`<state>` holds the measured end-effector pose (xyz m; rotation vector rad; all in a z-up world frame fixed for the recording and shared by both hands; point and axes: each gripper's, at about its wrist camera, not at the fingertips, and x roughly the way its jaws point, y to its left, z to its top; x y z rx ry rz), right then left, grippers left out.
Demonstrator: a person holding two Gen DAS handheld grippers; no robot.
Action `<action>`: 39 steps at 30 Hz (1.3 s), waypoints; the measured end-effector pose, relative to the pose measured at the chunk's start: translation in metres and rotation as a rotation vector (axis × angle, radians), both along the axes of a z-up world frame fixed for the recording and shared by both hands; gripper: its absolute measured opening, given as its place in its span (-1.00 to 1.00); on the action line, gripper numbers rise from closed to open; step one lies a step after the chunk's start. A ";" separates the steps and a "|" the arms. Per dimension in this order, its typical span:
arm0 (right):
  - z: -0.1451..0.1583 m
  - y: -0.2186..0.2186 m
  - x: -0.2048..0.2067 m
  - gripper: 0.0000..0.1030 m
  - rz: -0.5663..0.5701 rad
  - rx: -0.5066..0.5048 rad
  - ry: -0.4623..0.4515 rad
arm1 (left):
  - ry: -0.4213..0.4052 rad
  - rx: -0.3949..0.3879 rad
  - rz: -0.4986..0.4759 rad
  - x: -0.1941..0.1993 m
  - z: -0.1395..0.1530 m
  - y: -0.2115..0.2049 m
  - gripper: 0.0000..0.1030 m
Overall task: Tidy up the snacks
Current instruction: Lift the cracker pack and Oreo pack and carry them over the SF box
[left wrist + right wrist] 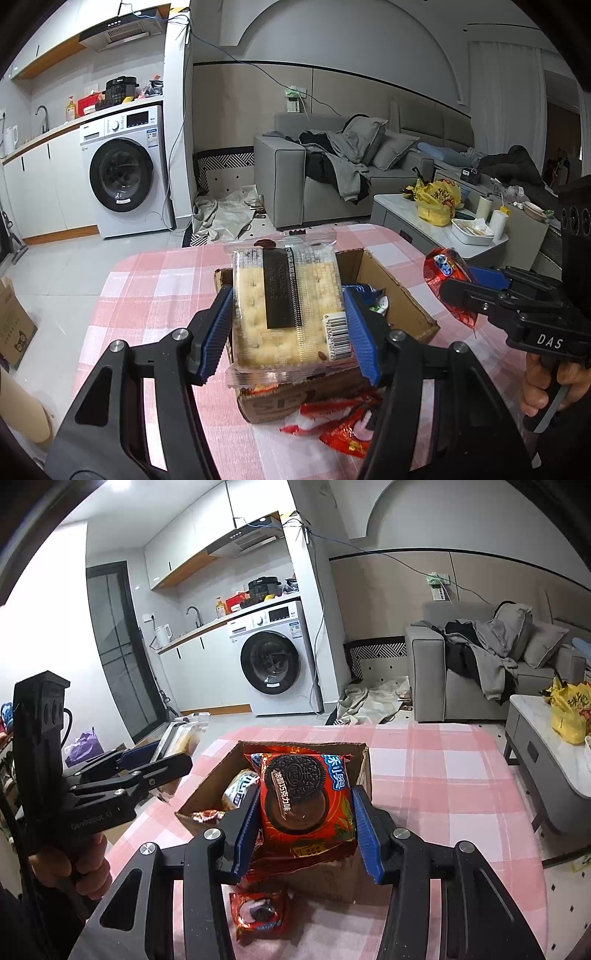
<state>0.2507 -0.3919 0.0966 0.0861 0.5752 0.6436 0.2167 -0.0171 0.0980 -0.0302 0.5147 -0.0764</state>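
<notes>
My left gripper (290,328) is shut on a clear pack of pale crackers (284,314) with a black label, held above the open cardboard box (402,295) on the pink checked tablecloth. My right gripper (304,821) is shut on a red pack of chocolate sandwich cookies (304,801), also over the box (207,794). Each gripper shows in the other's view: the right one (461,291) with its red pack (443,269) at the right, the left one (155,762) with the cracker pack (181,738) at the left. Several wrapped snacks lie inside the box.
Red snack packs lie on the tablecloth in front of the box (347,421) (258,910). A low white table (406,206) with a yellow bag (436,203) stands to the right, a grey sofa (332,173) behind. A washing machine (125,170) stands against the far wall.
</notes>
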 end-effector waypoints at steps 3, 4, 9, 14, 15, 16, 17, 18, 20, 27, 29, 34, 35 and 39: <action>-0.003 0.004 0.007 -0.06 0.001 0.005 0.002 | 0.011 -0.009 -0.001 0.016 -0.002 0.001 0.09; -0.004 0.005 0.007 -0.06 0.004 0.005 0.004 | 0.013 -0.009 -0.001 0.020 -0.003 0.001 0.09; -0.007 0.014 0.021 -0.06 -0.002 0.004 0.010 | 0.025 -0.009 0.005 0.042 -0.012 0.004 0.09; -0.015 0.025 0.036 -0.06 0.009 -0.008 0.028 | 0.035 0.024 0.014 0.061 -0.023 0.001 0.09; -0.016 0.028 0.039 -0.06 0.010 -0.010 0.030 | 0.041 0.023 0.014 0.066 -0.025 0.001 0.09; -0.018 0.030 0.041 -0.06 0.012 -0.008 0.034 | 0.047 0.021 0.013 0.071 -0.027 0.001 0.09; -0.020 0.031 0.044 -0.06 0.010 -0.004 0.036 | 0.050 0.020 0.012 0.075 -0.029 0.001 0.09; -0.022 0.034 0.048 -0.06 0.012 -0.005 0.043 | 0.051 0.022 0.014 0.080 -0.031 0.001 0.09; -0.027 0.038 0.054 -0.06 0.012 -0.012 0.050 | 0.054 0.020 0.019 0.086 -0.034 0.002 0.09; -0.042 0.053 0.075 -0.06 0.000 -0.037 0.079 | 0.080 0.008 0.021 0.107 -0.052 0.005 0.09; -0.045 0.055 0.078 -0.06 0.000 -0.040 0.082 | 0.089 0.015 0.022 0.113 -0.058 0.004 0.09; -0.053 0.061 0.084 -0.06 0.006 -0.056 0.103 | 0.108 0.021 0.025 0.124 -0.070 0.006 0.09; -0.054 0.062 0.085 -0.06 0.006 -0.060 0.105 | 0.115 0.020 0.026 0.126 -0.073 0.006 0.09; -0.057 0.064 0.085 -0.05 0.013 -0.072 0.100 | 0.126 0.027 0.016 0.128 -0.083 0.005 0.09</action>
